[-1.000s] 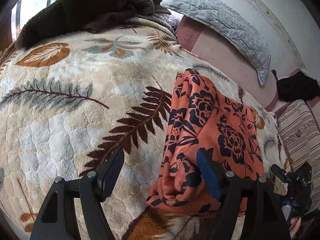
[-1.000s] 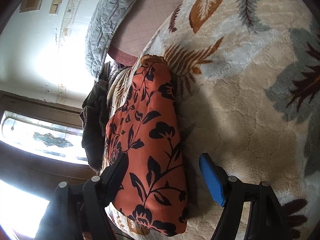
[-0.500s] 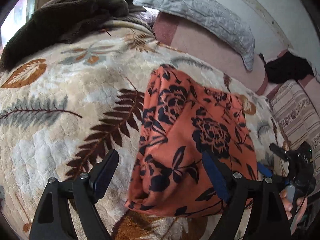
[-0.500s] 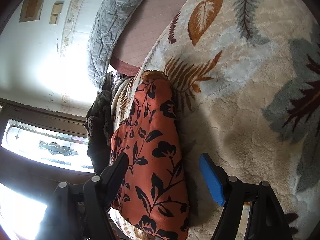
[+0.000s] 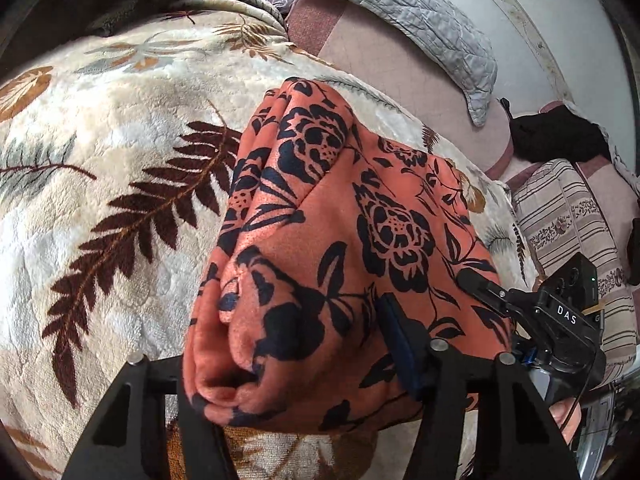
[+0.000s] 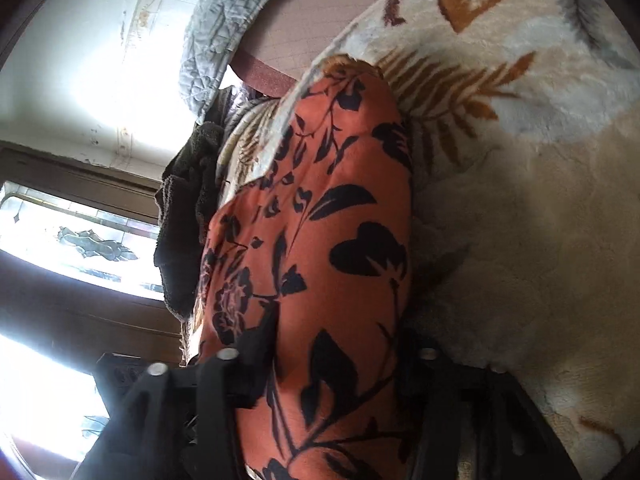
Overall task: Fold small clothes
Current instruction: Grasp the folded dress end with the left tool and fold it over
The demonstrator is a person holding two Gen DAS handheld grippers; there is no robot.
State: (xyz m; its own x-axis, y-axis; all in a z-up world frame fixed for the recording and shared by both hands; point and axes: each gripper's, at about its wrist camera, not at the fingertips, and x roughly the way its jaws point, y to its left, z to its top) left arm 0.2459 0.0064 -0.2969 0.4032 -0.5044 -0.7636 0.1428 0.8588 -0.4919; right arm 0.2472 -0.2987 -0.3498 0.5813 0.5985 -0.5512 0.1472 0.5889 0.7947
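On the leaf-print blanket [image 5: 120, 128], each claw, left [image 5: 288, 364] and right [image 6: 340, 360], grips the folded orange garment [image 5: 340, 240].

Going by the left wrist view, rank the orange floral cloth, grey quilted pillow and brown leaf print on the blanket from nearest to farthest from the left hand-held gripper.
1. Orange floral cloth, between its fingers.
2. Brown leaf print, left.
3. Grey quilted pillow, top, far behind.

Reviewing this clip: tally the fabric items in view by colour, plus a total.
Orange floral garment: 1
Cream leaf-print blanket: 1
Grey quilted pillow: 1
Dark brown fleece: 1
Black cloth: 1
Striped cushion: 1
Total: 6
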